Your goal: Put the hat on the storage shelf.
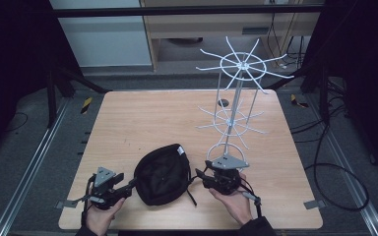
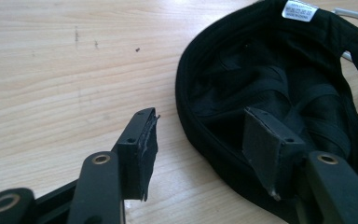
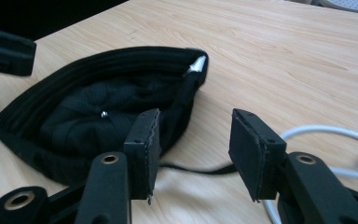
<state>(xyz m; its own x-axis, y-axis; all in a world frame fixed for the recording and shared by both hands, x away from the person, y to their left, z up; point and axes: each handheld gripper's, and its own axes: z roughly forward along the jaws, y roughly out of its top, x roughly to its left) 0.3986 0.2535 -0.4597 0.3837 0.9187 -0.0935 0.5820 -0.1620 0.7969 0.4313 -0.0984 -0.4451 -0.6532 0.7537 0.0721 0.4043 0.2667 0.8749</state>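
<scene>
A black cap (image 1: 162,174) lies upside down on the wooden table (image 1: 152,118), near the front edge, with a white label (image 2: 299,9) sewn into its rim. My left gripper (image 1: 130,186) sits at the cap's left side. In the left gripper view its jaws (image 2: 201,116) straddle the cap (image 2: 270,79) rim, one outside on the table and one inside the cap, without pressing it. My right gripper (image 1: 199,174) is at the cap's right side. It stands open (image 3: 196,119), with the cap (image 3: 84,107) behind one jaw and a thin black strap (image 3: 200,169) running under the gap.
A tall white wire rack (image 1: 236,98) with spoked tiers stands right of centre, just behind my right gripper. Its white base ring (image 3: 326,135) curves close to the right jaw. Bare wood stretches across the table's left and far parts.
</scene>
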